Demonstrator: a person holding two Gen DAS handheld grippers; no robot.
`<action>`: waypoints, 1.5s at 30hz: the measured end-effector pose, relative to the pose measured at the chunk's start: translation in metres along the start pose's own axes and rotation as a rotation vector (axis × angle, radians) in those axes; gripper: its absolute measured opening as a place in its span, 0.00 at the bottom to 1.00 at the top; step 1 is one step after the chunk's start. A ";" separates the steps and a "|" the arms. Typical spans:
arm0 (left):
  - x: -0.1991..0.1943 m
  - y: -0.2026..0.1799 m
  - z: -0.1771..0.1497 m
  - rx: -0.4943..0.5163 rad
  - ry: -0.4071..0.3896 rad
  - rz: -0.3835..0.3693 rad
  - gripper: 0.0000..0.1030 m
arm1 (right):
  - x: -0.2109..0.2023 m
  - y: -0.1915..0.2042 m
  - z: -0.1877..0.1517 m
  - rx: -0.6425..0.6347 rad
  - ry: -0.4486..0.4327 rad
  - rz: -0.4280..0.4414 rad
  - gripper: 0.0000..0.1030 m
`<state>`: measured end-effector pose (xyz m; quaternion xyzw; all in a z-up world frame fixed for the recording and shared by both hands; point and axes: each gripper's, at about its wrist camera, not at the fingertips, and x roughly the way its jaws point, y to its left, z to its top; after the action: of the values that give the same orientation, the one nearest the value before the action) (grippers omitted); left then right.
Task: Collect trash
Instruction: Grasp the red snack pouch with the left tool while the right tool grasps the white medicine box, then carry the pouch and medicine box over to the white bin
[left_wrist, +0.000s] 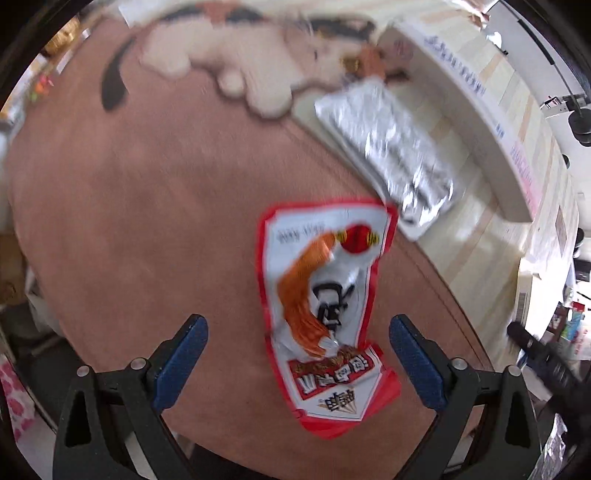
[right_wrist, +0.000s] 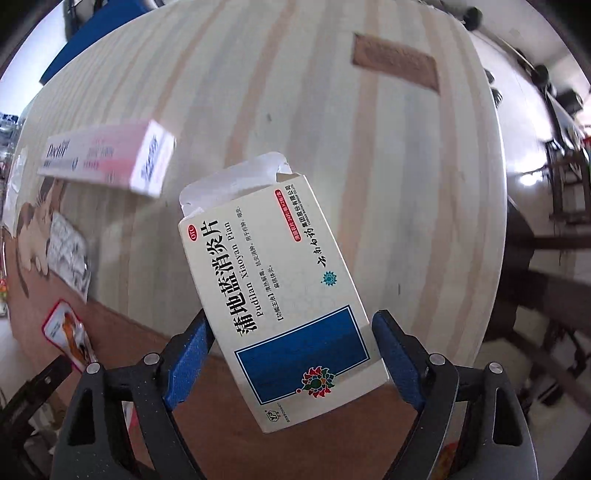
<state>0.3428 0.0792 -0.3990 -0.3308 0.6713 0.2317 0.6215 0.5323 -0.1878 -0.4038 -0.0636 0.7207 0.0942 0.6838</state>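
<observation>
A red and white snack wrapper (left_wrist: 325, 314) lies flat on the brown mat (left_wrist: 147, 221). My left gripper (left_wrist: 299, 328) is open above it, one finger on each side of its near half, not touching it. A white and blue medicine box (right_wrist: 284, 295) with an open end flap sits between the fingers of my right gripper (right_wrist: 291, 325). The jaws press both its long sides and it hangs above the table. The wrapper also shows small in the right wrist view (right_wrist: 68, 332).
A silver foil blister pack (left_wrist: 388, 147) lies at the mat's edge on the pale wood table (right_wrist: 332, 129). A long white and pink toothpaste box (left_wrist: 476, 122) lies beyond it, also in the right wrist view (right_wrist: 110, 158). The mat has a cat picture (left_wrist: 240, 62).
</observation>
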 end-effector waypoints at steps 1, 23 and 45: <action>0.006 -0.001 0.001 -0.004 0.010 -0.016 0.97 | 0.002 0.001 -0.003 -0.005 -0.002 -0.009 0.86; 0.025 -0.073 0.009 0.185 -0.094 0.096 0.58 | 0.028 0.044 0.006 -0.167 -0.053 -0.075 0.86; -0.087 -0.055 -0.028 0.188 -0.225 -0.046 0.44 | -0.038 0.062 -0.067 -0.227 -0.121 0.086 0.81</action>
<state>0.3651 0.0353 -0.3043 -0.2583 0.6085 0.1892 0.7261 0.4559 -0.1440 -0.3594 -0.1036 0.6649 0.2079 0.7099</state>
